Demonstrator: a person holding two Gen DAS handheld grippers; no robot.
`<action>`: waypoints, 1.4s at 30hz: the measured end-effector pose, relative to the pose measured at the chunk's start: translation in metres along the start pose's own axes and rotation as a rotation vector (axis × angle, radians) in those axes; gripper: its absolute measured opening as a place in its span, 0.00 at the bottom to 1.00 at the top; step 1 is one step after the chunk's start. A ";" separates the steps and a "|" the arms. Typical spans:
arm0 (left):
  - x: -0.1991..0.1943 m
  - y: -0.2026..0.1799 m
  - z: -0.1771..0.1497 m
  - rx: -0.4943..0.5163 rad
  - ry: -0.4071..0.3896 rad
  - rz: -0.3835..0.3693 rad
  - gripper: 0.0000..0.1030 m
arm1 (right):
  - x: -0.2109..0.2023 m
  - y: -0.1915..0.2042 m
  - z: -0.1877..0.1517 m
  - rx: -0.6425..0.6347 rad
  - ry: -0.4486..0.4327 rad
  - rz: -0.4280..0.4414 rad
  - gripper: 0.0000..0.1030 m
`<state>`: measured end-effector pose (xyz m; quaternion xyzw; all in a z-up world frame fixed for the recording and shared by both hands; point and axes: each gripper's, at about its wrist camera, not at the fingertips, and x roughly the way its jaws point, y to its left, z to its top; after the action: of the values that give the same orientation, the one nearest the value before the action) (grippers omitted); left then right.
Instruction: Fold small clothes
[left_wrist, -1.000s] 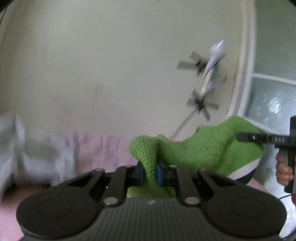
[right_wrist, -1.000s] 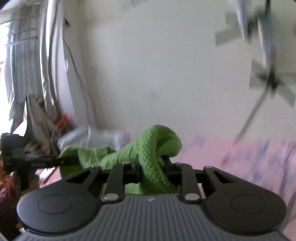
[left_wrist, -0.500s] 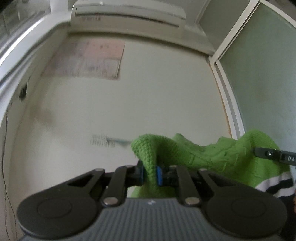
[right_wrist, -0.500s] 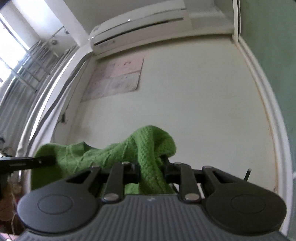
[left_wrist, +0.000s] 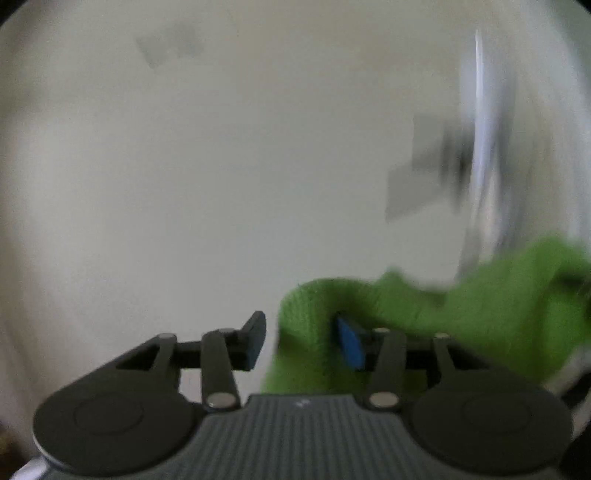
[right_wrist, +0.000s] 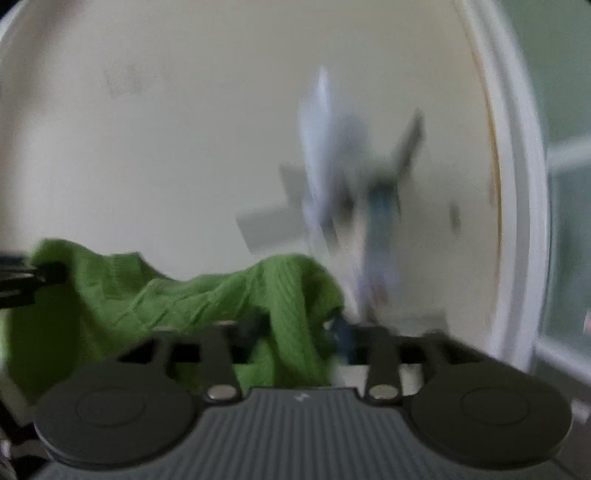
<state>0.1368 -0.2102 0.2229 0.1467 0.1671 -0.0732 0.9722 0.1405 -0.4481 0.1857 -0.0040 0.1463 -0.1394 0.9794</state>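
A green knitted garment (left_wrist: 498, 306) hangs in the air between my two grippers, blurred by motion. In the left wrist view its edge lies between the fingers of my left gripper (left_wrist: 301, 343). Those jaws are opening: the cloth leans on the blue right pad (left_wrist: 349, 347), and the left pad (left_wrist: 255, 339) stands clear of it. In the right wrist view the garment (right_wrist: 166, 295) drapes over my right gripper (right_wrist: 295, 334). Its jaws are opening too, with a fold loose between them. A dark finger of the left gripper (right_wrist: 48, 275) shows at the garment's far corner.
A cream wall fills both views. A blurred white and grey object (right_wrist: 332, 184) hangs in front of it, also seen as a white streak (left_wrist: 476, 166). A white door frame (right_wrist: 517, 184) and a frosted glass pane (right_wrist: 569, 221) stand on the right.
Both grippers held the green garment shut; now both sets of jaws stand apart and the cloth sits loose. Both views have swung from the upper wall to a lower part.
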 end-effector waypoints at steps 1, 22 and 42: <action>0.022 -0.008 -0.021 0.025 0.121 -0.002 0.19 | 0.016 -0.004 -0.020 -0.007 0.080 -0.015 0.39; -0.071 0.010 -0.251 -0.159 0.511 -0.549 0.56 | -0.114 -0.088 -0.213 0.114 0.314 0.043 0.00; -0.068 -0.050 -0.232 -0.243 0.607 -0.772 0.72 | -0.104 -0.154 -0.241 0.205 0.393 -0.130 0.64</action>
<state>-0.0066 -0.1792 0.0248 -0.0252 0.4914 -0.3615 0.7920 -0.0662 -0.5598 -0.0082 0.1132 0.3188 -0.2145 0.9163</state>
